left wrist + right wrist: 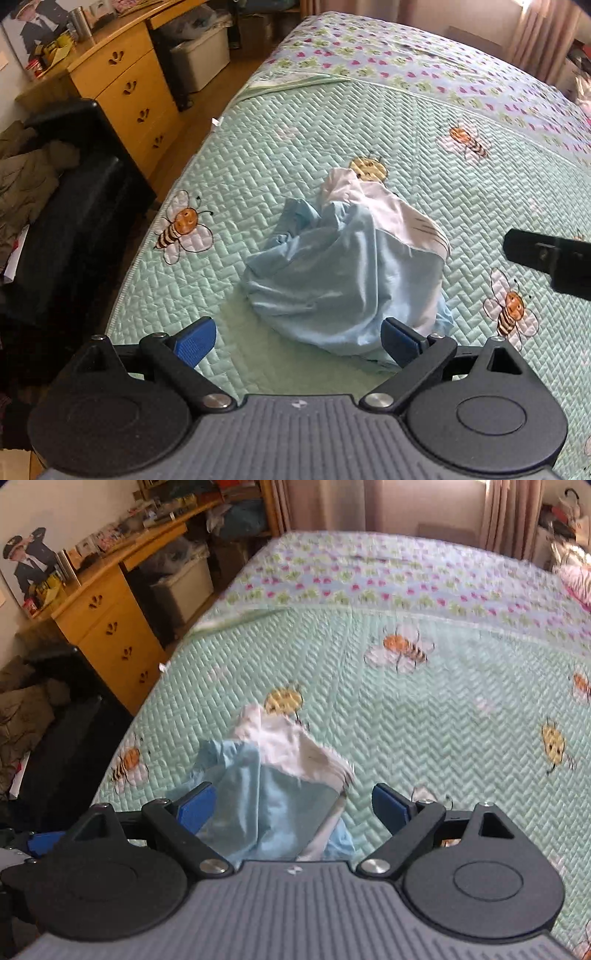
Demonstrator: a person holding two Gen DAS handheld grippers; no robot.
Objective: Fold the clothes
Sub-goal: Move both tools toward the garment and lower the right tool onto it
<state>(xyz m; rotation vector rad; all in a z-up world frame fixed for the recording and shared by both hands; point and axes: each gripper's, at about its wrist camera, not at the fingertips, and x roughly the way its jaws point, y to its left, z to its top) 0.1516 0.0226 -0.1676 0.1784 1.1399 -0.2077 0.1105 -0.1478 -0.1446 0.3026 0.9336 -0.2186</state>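
Crumpled blue-and-white garment [347, 273] on the bee-print quilt [258, 155], just ahead of the wide-spread, empty left gripper [297, 341] and right gripper [293, 808]; best practice: pinch separate edges, then spread flat.

Garment [343, 273]: crumpled on quilt [258, 155], mid-bed. Dresser [125, 92] left of bed; storage bin [201, 55] beyond dresser; curtains [509, 513] behind bed.

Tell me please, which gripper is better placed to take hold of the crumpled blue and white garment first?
Probably the left gripper: its open jaws sit level with the near edge of the garment, the right-side pad already at the cloth. The right gripper, also open, looks down on the heap from above.
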